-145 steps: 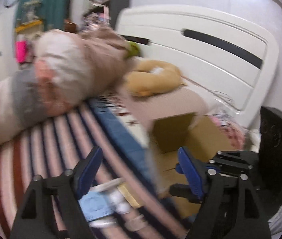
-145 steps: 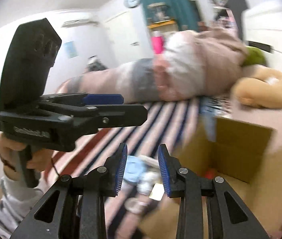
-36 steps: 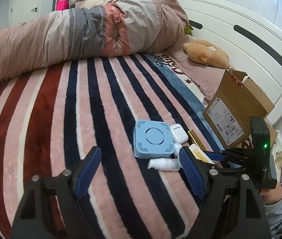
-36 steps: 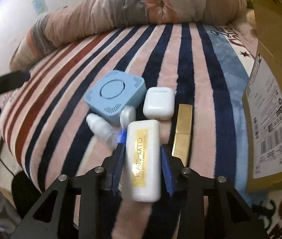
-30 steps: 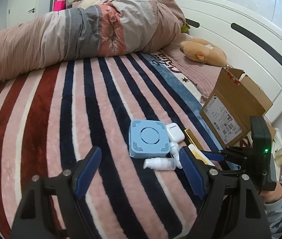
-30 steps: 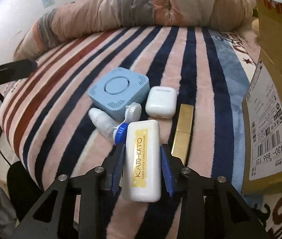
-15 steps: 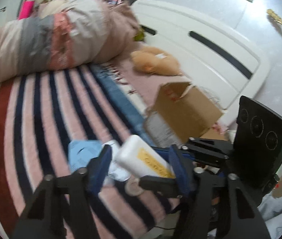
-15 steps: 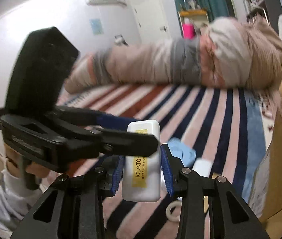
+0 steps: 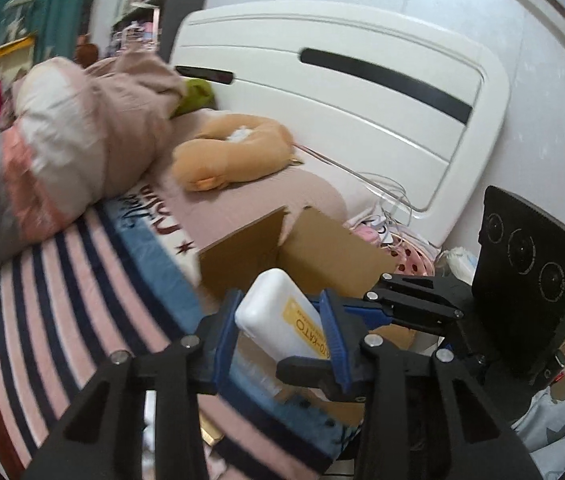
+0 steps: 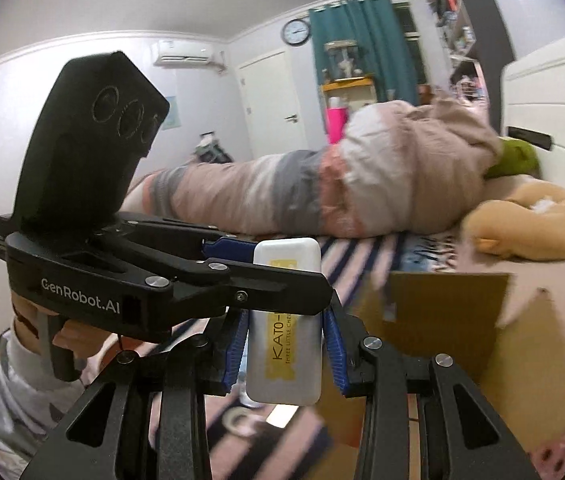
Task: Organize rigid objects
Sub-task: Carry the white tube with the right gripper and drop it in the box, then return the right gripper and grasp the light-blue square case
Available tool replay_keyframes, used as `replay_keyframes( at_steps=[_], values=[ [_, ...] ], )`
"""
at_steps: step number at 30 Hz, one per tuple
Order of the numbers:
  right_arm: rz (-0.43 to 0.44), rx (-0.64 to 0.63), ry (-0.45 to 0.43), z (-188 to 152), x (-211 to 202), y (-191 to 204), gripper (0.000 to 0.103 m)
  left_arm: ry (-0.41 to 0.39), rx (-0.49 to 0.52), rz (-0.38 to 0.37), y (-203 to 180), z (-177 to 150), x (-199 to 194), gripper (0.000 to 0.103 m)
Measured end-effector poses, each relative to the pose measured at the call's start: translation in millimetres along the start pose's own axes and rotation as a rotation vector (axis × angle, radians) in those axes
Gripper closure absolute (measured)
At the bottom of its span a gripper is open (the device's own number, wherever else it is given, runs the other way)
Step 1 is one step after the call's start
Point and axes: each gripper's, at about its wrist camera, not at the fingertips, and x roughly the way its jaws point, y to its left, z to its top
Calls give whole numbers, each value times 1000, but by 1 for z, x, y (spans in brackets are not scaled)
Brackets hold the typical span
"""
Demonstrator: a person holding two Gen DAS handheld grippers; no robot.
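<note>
both grippers are on the white case (image 10: 284, 344): right gripper (image 10: 284, 354) clamps its lower half, left gripper (image 9: 280, 334) brackets the top, grip unclear. cardboard box (image 10: 438, 320) sits just ahead-right, case's long axis pointing away.

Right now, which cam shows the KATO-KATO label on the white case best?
Right wrist: the white case faces the lens, label readable, clamped in the right gripper. Left wrist shows the case obliquely, label cut off, with the left gripper closing around its end.

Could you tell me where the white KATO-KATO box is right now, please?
The white KATO-KATO box is held off the bed between both tools, the right tool and left tool, beside the open cardboard box.
</note>
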Motion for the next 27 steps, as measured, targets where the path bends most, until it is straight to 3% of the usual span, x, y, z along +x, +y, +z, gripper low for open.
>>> replay_keyframes(
  at_steps=[8, 16, 18, 21, 23, 27],
  values=[
    [-80, 85, 106, -14, -9, -62, 72, 101, 46, -15, -27, 16, 73, 69],
    [-125, 136, 218, -21, 8, -87, 71, 146, 59, 0, -26, 18, 102, 68],
    [-132, 146, 233, -22, 9, -89, 69, 145, 60, 15, -25, 18, 101, 63],
    [-151, 140, 241, -21, 10, -88, 52, 127, 59, 35, -23, 16, 95, 47],
    [-148, 139, 248, -20, 12, -85, 48, 104, 58, 43, -22, 14, 85, 38],
    [-139, 111, 241, -18, 11, -69, 45, 42, 40, 69, -16, 9, 55, 32]
  ],
)
